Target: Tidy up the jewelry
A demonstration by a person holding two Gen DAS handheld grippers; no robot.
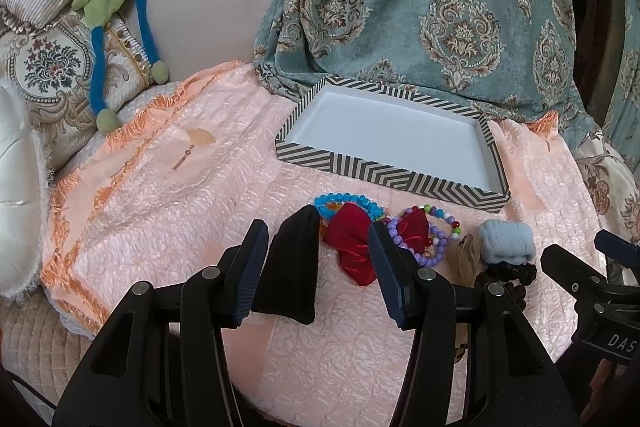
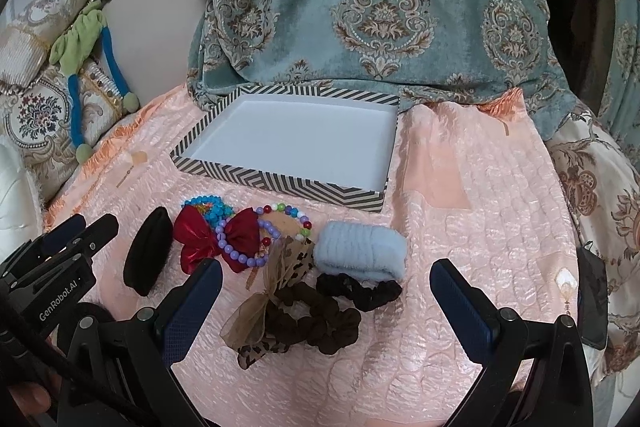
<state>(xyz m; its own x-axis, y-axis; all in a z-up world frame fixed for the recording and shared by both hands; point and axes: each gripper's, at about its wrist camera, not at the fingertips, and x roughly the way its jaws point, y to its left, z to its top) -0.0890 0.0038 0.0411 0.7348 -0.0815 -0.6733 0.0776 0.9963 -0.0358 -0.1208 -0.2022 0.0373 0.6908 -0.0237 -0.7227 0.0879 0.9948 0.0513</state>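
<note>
Reading "GenRobot.AI" on the left gripper (image 2: pixel 70 233) body.

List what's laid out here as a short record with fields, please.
surface: pink quilted cloth
box: striped, open, empty inside
items in front of box: black pouch, red bow, blue beads, purple beads, pale blue band, brown scrunchie
left hand-held gripper: open, holding nothing
right hand-held gripper: open, holding nothing

Glossy quilted cloth (image 2: pixel 460 227); shiny satin bow (image 2: pixel 216 239).
</note>
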